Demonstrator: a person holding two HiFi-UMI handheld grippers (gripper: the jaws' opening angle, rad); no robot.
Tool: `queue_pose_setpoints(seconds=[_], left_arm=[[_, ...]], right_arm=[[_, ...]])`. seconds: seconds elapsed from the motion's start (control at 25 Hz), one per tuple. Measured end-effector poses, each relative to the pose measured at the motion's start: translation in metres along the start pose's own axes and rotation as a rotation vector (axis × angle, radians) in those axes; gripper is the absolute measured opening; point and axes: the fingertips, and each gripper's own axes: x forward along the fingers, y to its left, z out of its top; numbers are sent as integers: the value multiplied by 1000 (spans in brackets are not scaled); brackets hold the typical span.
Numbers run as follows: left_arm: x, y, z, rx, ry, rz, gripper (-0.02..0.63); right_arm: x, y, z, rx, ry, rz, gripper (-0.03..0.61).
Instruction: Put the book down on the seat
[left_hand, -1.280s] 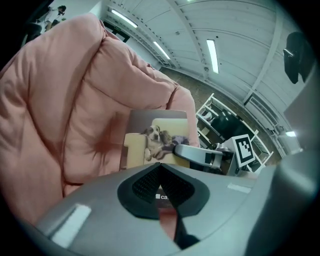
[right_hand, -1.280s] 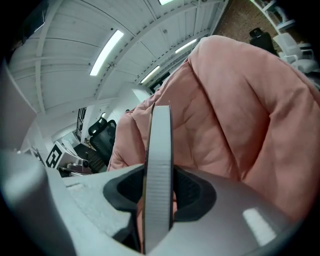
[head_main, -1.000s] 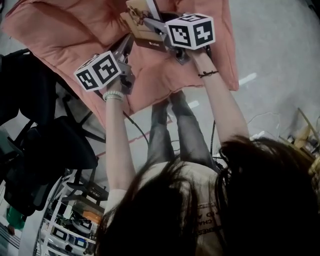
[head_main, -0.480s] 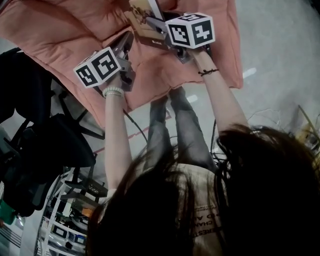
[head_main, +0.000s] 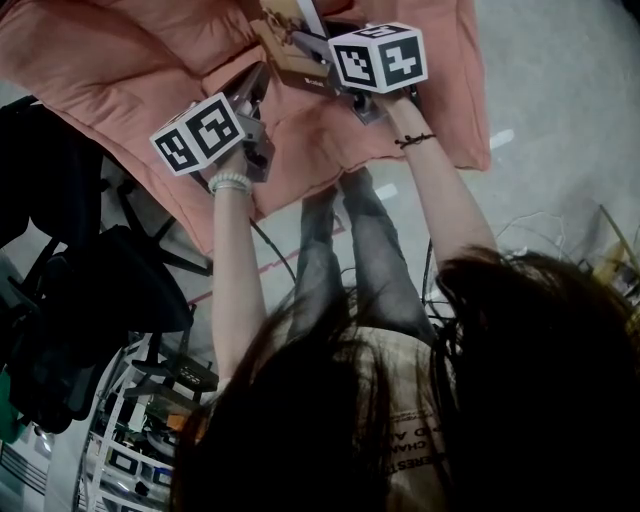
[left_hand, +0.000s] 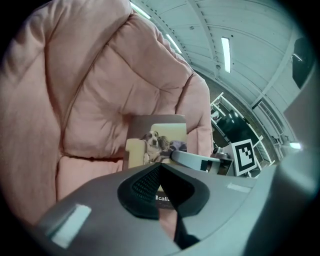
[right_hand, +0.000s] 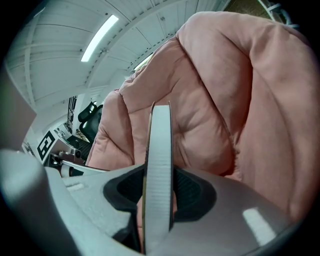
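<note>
A thin book (head_main: 283, 42) with a dog photo on its cover (left_hand: 159, 141) hangs upright over the pink padded seat (head_main: 130, 60). My right gripper (head_main: 306, 46) is shut on its lower edge. In the right gripper view the book's pale page edge (right_hand: 159, 150) stands between the pads of my right gripper (right_hand: 159, 196). My left gripper (head_main: 257, 84) is just left of the book and apart from it. In the left gripper view its jaws (left_hand: 161, 187) stand a little open with nothing between them. Behind the book rises the cushion's backrest (left_hand: 90, 95).
A black office chair (head_main: 85, 300) stands left of the seat. Further down on that side is a white shelf with small items (head_main: 130, 455). Cables (head_main: 540, 235) lie on the grey floor at the right. The person's legs (head_main: 350, 250) stand at the seat's front edge.
Both grippers have sunk a little toward the pink seat. The book is still held in the right one. The left jaws look the same.
</note>
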Motion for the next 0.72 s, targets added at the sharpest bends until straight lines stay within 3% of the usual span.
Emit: queue_pose_setpoints(seconds=[0.72], left_arm=[[1,2,-10,-26,12,5,0]], right_arm=[[7,-3,-9,10,48,-31,153]])
